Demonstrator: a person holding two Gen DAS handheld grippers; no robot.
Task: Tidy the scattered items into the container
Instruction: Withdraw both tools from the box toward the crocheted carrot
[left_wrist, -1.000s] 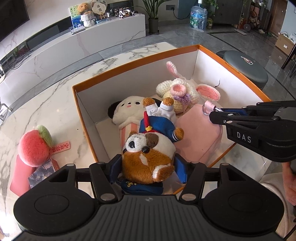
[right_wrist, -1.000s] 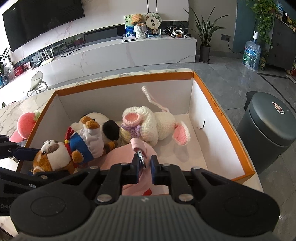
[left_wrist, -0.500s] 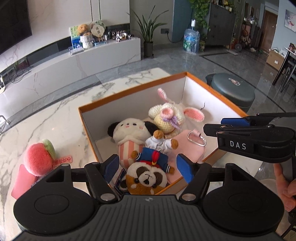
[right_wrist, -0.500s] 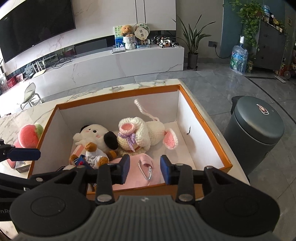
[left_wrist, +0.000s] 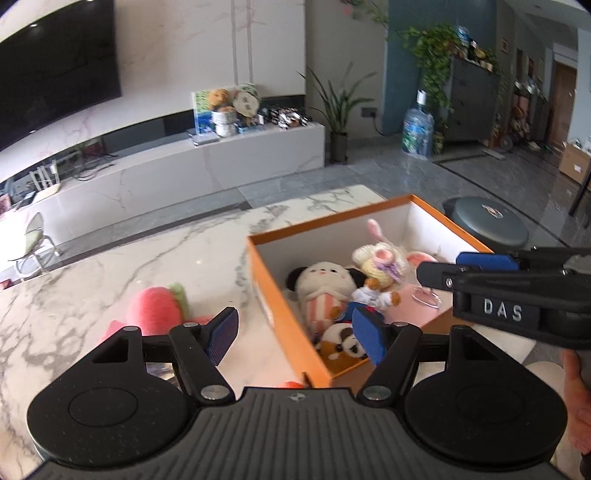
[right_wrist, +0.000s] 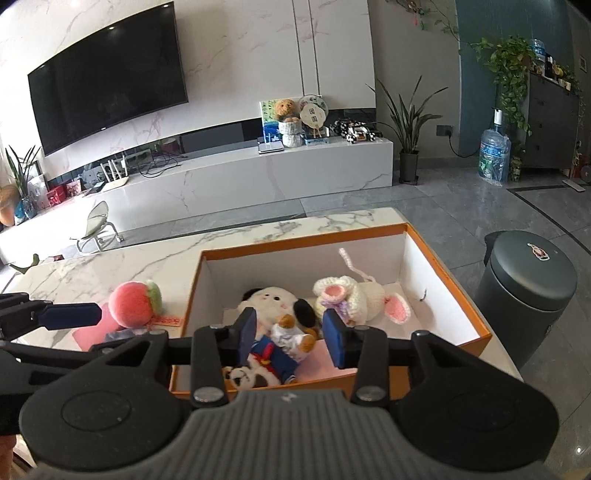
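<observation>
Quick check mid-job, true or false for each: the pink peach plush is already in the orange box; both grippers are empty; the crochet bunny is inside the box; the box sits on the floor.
1. The pink peach plush lies in the orange box. False: it lies on the marble table, outside the box's left wall.
2. The left gripper and right gripper hold nothing. True; the right jaws are opening.
3. The crochet bunny is inside the box. True.
4. The box sits on the floor. False: it stands on the table.
</observation>
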